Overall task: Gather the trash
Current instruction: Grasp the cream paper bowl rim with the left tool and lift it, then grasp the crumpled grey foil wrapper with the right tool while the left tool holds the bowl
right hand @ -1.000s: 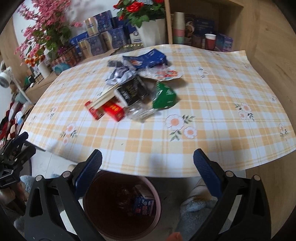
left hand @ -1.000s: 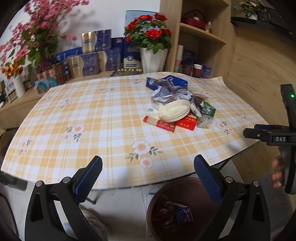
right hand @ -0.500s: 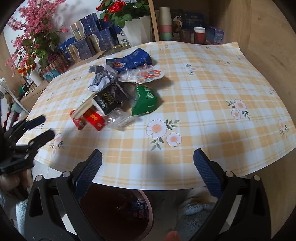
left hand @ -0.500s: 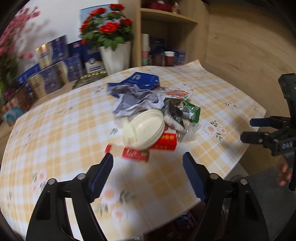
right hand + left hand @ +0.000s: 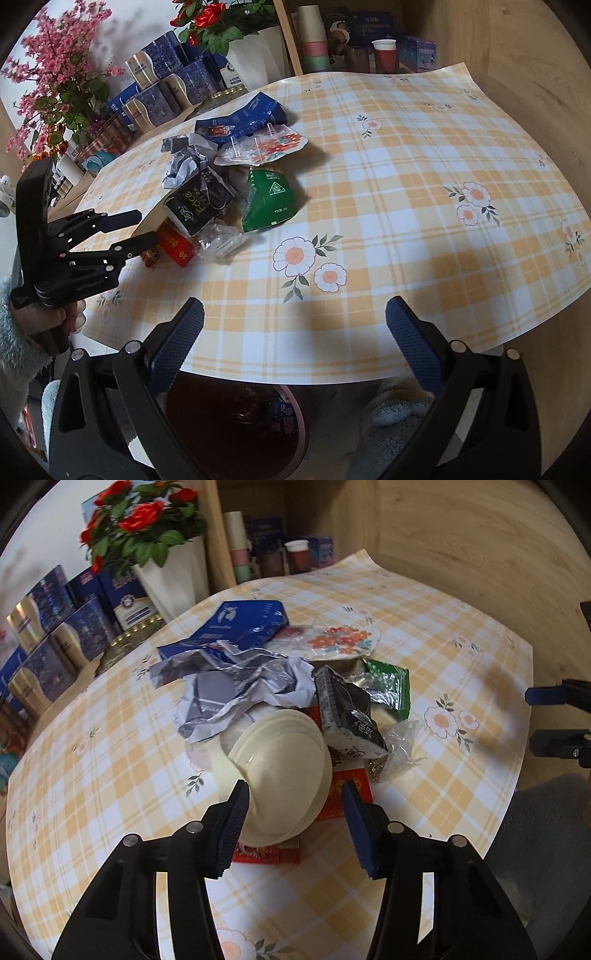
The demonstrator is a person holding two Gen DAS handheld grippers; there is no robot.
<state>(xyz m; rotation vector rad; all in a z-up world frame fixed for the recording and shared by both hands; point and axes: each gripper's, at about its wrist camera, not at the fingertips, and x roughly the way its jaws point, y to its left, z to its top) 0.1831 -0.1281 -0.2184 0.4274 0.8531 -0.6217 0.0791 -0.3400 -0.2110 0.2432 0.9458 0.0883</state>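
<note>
Left gripper (image 5: 293, 814) is closing around the cream plastic lid (image 5: 284, 771) (light, stiff, likely slippery) at frame centre, gripping its rim; right gripper (image 5: 293, 338) gapes empty.

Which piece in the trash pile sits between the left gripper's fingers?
The cream plastic lid: round and domed, nearest the left gripper, whose jaws are closing around it; the other pieces lie beyond.
</note>
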